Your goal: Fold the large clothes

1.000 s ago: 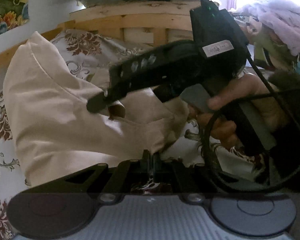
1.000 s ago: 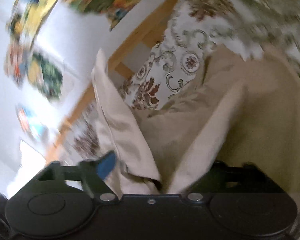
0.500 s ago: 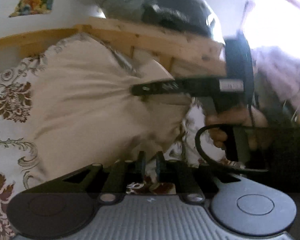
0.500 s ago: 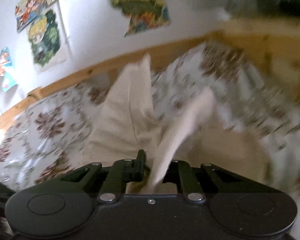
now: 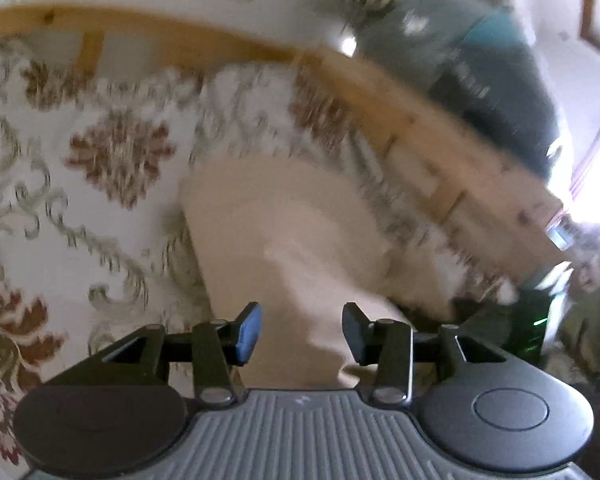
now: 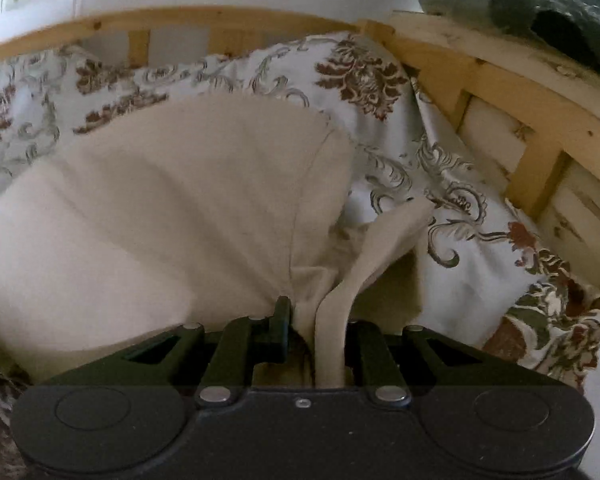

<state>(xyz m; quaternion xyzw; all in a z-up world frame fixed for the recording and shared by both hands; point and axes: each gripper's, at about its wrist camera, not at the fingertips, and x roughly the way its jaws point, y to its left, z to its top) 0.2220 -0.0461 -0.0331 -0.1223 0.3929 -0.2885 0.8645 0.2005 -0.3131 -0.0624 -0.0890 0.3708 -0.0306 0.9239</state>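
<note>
Pinching the bunched beige garment (image 6: 172, 216), right claw (image 6: 316, 332); left claw (image 5: 300, 332) spreading, seemingly empty.

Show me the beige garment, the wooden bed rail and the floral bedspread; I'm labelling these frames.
beige garment (image 6: 172, 216), right wrist view, its broad flat panel.
wooden bed rail (image 6: 512, 92), right wrist view, top bar.
floral bedspread (image 5: 100, 168), left wrist view, brown flower motif.

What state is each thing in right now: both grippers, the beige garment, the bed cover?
left gripper: jaws opening, apart, pads off the cloth.
right gripper: jaws opening, pads still pressed on a bunched fold of cloth.
beige garment: lying on the bed, partly folded, one edge gathered up at the right gripper.
floral bed cover: spread, rumpled near the frame.
wooden bed frame: fixed, unchanged.
</note>
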